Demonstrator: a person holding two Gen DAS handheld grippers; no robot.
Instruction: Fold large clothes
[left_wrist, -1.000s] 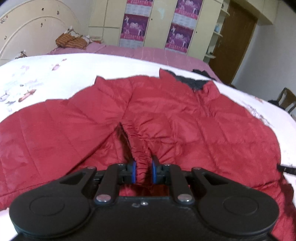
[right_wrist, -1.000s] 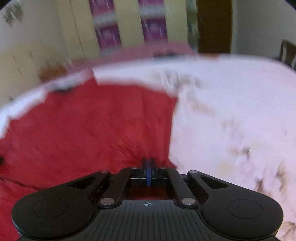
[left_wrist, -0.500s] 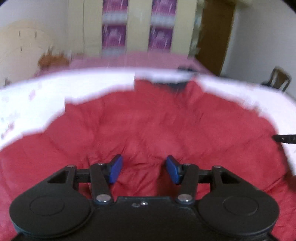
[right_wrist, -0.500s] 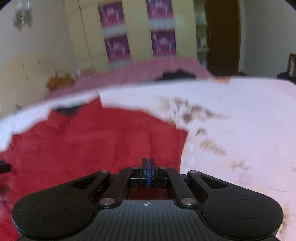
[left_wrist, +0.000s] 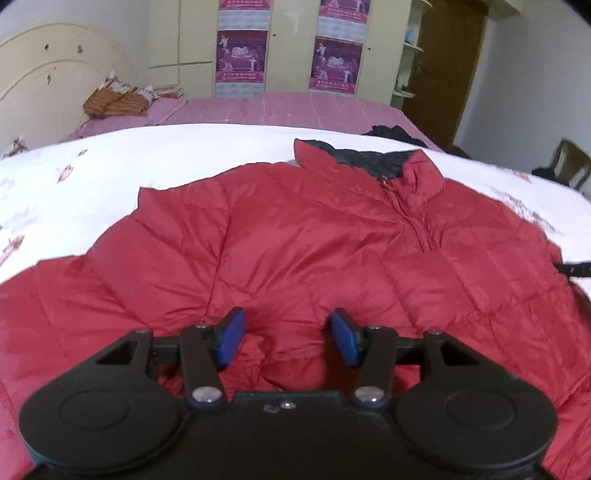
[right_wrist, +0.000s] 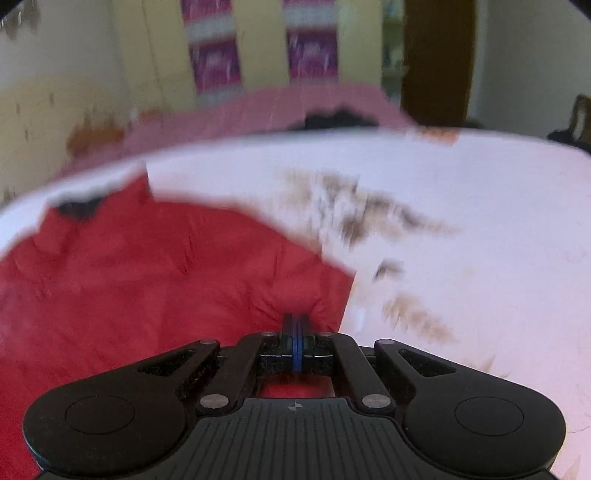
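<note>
A large red quilted jacket (left_wrist: 314, 236) lies spread front-up on a white floral bedcover (left_wrist: 110, 173), its collar with dark lining (left_wrist: 373, 158) at the far side. My left gripper (left_wrist: 288, 338) is open and empty just above the jacket's near part, blue pads (left_wrist: 231, 338) wide apart. In the blurred right wrist view my right gripper (right_wrist: 297, 328) is shut on the jacket's right edge (right_wrist: 310, 295), where the red fabric (right_wrist: 147, 288) meets the white cover (right_wrist: 461, 240).
A second bed with a pink cover (left_wrist: 288, 107) stands behind, with a cream headboard (left_wrist: 48, 74) at the left and a dark garment (left_wrist: 395, 133) on it. Wardrobes with posters (left_wrist: 332, 59), a brown door (left_wrist: 443, 66) and a chair (left_wrist: 569, 162) lie beyond.
My left gripper opened and let go of the red fold it was pinching, and the jacket now lies flatter. My right gripper stayed shut on the jacket's edge while moving.
</note>
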